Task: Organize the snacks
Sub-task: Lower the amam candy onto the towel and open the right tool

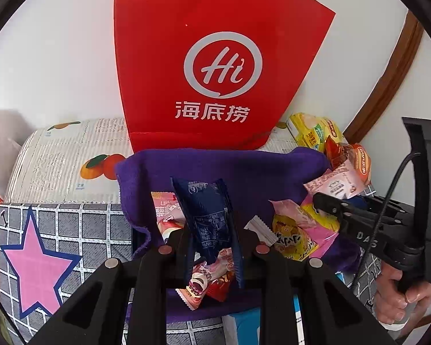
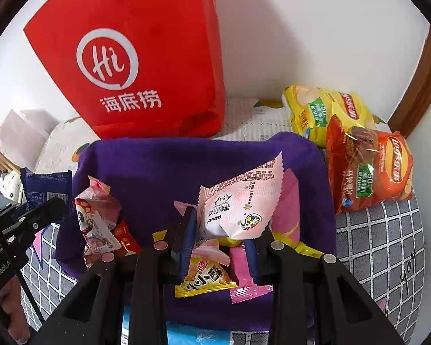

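Purple cloth (image 1: pixel 215 169) is being used as the collecting spot, spread on a checked bedsheet (image 1: pixel 71 230) in front of a red paper bag (image 1: pixel 215 57), and both packets are being held over it. A navy snack packet (image 1: pixel 207 215) is being clamped by the left hand-held gripper (image 1: pixel 212 247), jaws pressed together on its lower part; its long axis is running from six o'clock up to twelve o'clock, straight out from the fingers, white print showing on the crinkled foil. Beneath it, small pink and red sweets (image 1: pixel 207 281) are lying on the cloth.

Over on the other side, a pale pink packet (image 2: pixel 238 201) with zigzag edges is being pinched by the right hand-held gripper (image 2: pixel 224 244), jaws closed on its bottom edge, its body being tilted toward one o'clock. Directly below, at six o'clock of that gripper, a yellow snack packet (image 2: pixel 207 279) and a pink wrapper (image 2: pixel 244 273) are lying in the heap, so the drop looks short and straight down. The right hand seems the nearer of the two to that pile; the left one is being held over the cloth's other half.

Yellow and orange crisp bags (image 2: pixel 359 149) are being left at two o'clock, off the cloth against the wall, well apart from both grippers. Those are probably still to be gathered. Whether the packets are bound for the cloth or the red bag cannot be told.
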### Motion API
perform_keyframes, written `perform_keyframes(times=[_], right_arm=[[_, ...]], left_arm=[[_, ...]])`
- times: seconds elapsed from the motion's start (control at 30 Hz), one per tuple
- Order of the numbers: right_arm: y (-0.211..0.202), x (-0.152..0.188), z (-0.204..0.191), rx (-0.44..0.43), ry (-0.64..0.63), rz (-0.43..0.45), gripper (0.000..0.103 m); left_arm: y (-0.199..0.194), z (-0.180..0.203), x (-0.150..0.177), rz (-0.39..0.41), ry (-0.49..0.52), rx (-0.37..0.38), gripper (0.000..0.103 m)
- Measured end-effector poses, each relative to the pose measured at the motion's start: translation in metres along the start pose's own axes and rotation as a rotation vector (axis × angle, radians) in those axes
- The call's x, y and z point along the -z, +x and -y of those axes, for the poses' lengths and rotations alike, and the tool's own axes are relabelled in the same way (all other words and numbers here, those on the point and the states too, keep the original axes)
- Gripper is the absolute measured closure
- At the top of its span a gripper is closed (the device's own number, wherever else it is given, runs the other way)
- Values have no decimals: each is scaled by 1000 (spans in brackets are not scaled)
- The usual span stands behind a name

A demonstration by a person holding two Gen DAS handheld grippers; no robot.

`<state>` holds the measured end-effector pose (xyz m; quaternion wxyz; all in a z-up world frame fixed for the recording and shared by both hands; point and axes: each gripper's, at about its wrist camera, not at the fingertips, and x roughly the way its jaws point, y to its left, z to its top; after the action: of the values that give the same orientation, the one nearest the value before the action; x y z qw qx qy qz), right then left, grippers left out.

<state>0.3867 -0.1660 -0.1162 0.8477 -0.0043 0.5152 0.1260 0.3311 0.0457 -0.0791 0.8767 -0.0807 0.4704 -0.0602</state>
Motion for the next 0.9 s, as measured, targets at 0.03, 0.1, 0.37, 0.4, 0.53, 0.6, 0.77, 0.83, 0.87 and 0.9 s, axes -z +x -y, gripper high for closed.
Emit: perform_keyframes(times=[0.03, 0.1, 0.37, 0.4, 0.53, 0.6, 0.77, 0.83, 0.87, 0.9], right_arm=[[2, 0, -1, 2, -4, -6, 71], [5, 1, -3, 8, -11, -14, 71], [14, 3, -11, 19, -32, -40, 69], [15, 4, -11, 20, -35, -42, 69], [20, 4, -14, 27, -48, -57, 68], [22, 4, -15, 30, -56, -61, 68], [24, 5, -18, 33, -69, -65, 62], [24, 5, -19, 34, -75, -61, 57], [23, 5, -20, 34, -76, -57, 55], [22, 5, -20, 32, -76, -55, 54]], left_arm=[[0, 0, 0, 0, 0, 2, 82], [1, -1, 0, -3, -2, 6, 82], [6, -2, 1, -21, -9, 10, 82], [6, -2, 1, -23, -7, 9, 82], [8, -1, 1, -28, -5, 12, 82], [9, 0, 2, -32, -2, 12, 82], [13, 2, 2, -41, 4, 14, 82], [14, 3, 3, -44, 8, 15, 82], [14, 4, 3, -45, 11, 16, 82], [15, 5, 3, -46, 13, 17, 82]])
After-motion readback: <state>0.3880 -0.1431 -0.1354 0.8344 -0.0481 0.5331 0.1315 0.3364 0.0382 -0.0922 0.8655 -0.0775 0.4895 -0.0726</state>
